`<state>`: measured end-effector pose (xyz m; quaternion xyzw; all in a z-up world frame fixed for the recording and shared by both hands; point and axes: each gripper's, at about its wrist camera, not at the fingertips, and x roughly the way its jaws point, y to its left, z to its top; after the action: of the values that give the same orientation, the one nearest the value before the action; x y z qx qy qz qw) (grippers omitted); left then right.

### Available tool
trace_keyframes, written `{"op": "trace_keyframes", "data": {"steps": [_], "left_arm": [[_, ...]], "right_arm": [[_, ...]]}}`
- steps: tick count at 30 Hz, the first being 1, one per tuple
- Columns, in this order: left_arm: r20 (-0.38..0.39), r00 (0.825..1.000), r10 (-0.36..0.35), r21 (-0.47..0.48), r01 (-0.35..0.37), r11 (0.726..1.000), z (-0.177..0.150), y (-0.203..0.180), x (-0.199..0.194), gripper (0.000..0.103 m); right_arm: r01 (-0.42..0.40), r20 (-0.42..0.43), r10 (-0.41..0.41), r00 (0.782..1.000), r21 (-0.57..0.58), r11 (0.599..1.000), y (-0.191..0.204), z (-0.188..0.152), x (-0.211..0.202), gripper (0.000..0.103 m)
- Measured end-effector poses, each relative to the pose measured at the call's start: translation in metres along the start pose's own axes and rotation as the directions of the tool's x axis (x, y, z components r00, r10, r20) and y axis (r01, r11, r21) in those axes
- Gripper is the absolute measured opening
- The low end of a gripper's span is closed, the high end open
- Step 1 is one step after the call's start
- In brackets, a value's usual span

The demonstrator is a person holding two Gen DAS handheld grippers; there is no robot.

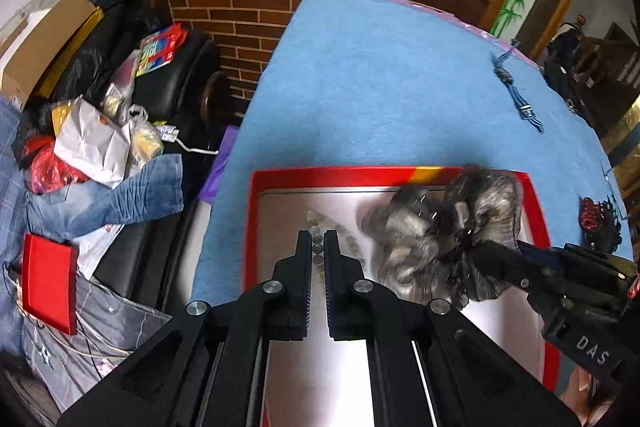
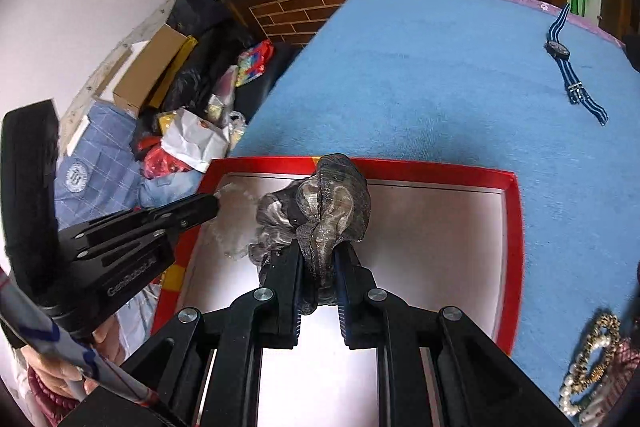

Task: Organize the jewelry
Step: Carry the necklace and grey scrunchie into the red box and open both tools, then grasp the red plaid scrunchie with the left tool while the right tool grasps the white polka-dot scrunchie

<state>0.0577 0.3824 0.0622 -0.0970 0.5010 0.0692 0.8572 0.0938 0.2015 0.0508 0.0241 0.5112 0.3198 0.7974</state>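
A red box [image 1: 400, 173] with a silver inside sits on the blue cloth; it also shows in the right wrist view [image 2: 440, 169]. My left gripper [image 1: 318, 239] is shut on a pale bead bracelet [image 1: 320, 221] over the box floor. My right gripper [image 2: 318, 259] is shut on a grey ruffled scrunchie [image 2: 332, 203] and holds it above the box; the scrunchie also shows in the left wrist view [image 1: 448, 223]. The left gripper appears in the right wrist view [image 2: 212, 205], with the blurred bracelet [image 2: 236, 215] at its tip.
A blue striped watch [image 2: 572, 75] lies far right on the blue cloth [image 2: 420, 75]. Pearl and gold bracelets [image 2: 588, 363] lie near right. A dark red and black hairpiece [image 1: 598, 223] lies right of the box. Clutter fills the sofa [image 1: 100, 127] to the left.
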Motion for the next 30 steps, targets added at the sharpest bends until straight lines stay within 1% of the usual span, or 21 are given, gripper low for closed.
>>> {"op": "trace_keyframes", "data": {"steps": [3,5,6,8,9,10,11,13,15,20,23,30], "left_arm": [[-0.004,1.000,-0.001,-0.013,0.001,1.000,-0.002,0.008,0.005,0.005],[0.008,1.000,0.001,-0.018,-0.001,1.000,-0.002,0.012,0.005,0.005],[0.015,1.000,0.001,-0.016,0.000,1.000,-0.002,0.013,0.005,0.005],[0.020,1.000,-0.004,-0.017,0.005,1.000,-0.003,0.014,0.003,0.006],[0.022,1.000,-0.006,-0.020,0.006,1.000,-0.003,0.015,0.002,0.007],[0.027,1.000,-0.004,-0.021,0.005,1.000,-0.003,0.015,0.000,0.012],[0.033,0.999,0.000,-0.017,0.000,1.000,-0.003,0.014,-0.002,0.019],[0.047,0.999,0.005,-0.013,-0.004,1.000,-0.003,0.012,-0.007,0.023],[0.061,0.998,0.005,-0.013,-0.004,1.000,-0.004,0.010,-0.014,0.023],[0.091,0.996,-0.006,-0.006,0.006,1.000,-0.012,-0.001,-0.036,0.023],[0.103,0.994,-0.021,0.009,0.021,1.000,-0.023,-0.015,-0.048,0.023],[0.098,0.993,-0.071,0.052,0.066,0.996,-0.044,-0.058,-0.062,0.023]], "right_arm": [[0.023,-0.008,-0.023,1.000,0.000,1.000,0.001,0.003,0.009,0.018],[0.035,-0.004,-0.035,0.999,-0.002,0.999,0.001,0.003,0.010,0.022],[0.043,-0.002,-0.043,0.999,0.000,0.999,0.000,0.003,0.009,0.026],[0.058,0.005,-0.058,0.998,0.008,0.998,-0.003,0.005,0.007,0.044],[0.057,0.007,-0.057,0.998,0.014,0.998,-0.005,0.005,0.005,0.048],[0.046,0.009,-0.046,0.999,0.022,0.999,-0.007,0.005,0.002,0.057],[0.041,0.013,-0.042,0.999,0.027,0.999,-0.008,0.005,-0.001,0.061],[0.042,0.024,-0.042,0.999,0.025,0.999,-0.009,0.005,-0.007,0.061],[0.039,0.035,-0.040,0.999,0.022,0.999,-0.009,0.003,-0.014,0.061],[0.025,0.071,-0.028,0.997,0.037,0.999,-0.015,-0.010,-0.045,0.061],[0.024,0.087,-0.027,0.996,0.042,0.999,-0.020,-0.023,-0.064,0.061],[0.047,0.106,-0.055,0.993,0.074,0.996,-0.044,-0.048,-0.100,0.061]]}}
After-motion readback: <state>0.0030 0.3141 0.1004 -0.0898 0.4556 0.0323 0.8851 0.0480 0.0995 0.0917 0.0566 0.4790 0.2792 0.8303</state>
